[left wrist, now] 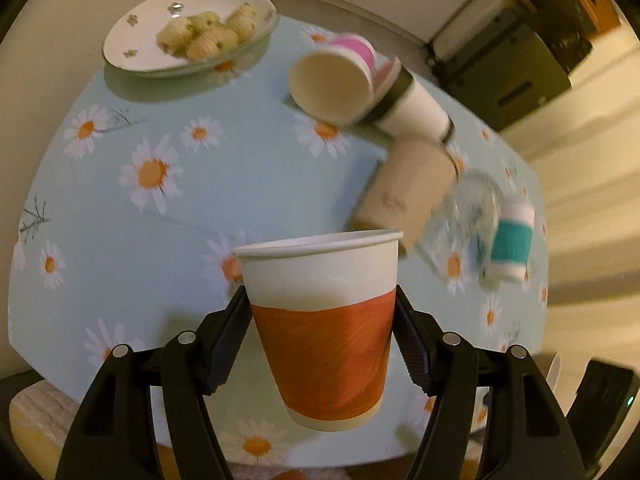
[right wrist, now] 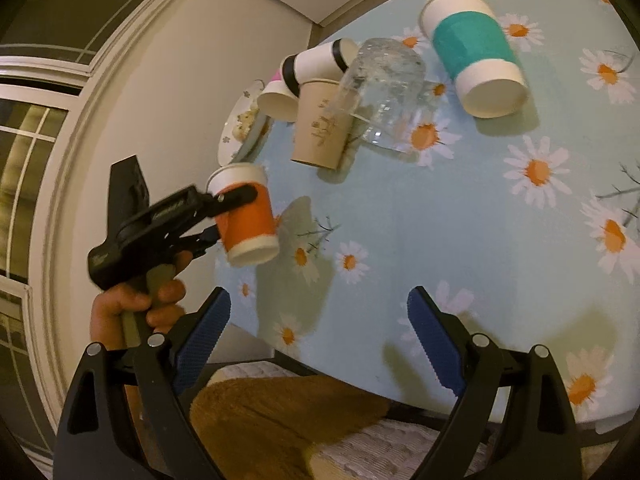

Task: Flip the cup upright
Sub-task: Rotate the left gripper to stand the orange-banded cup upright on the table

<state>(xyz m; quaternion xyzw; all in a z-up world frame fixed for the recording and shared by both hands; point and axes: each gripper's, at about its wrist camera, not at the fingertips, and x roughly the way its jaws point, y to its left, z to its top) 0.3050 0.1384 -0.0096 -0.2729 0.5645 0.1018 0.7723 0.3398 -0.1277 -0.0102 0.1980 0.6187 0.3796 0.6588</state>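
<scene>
My left gripper is shut on an orange-and-white paper cup, rim up, held above the near edge of the daisy tablecloth. The right wrist view shows the same cup held in the air by that gripper, slightly tilted, over the table's left edge. My right gripper is open and empty, its blue pads over the table's near edge.
Several cups lie on their sides on the table: a teal-banded one, a clear glass, a tan cup, a black-banded white cup, a cream cup. A plate of food sits at the far left.
</scene>
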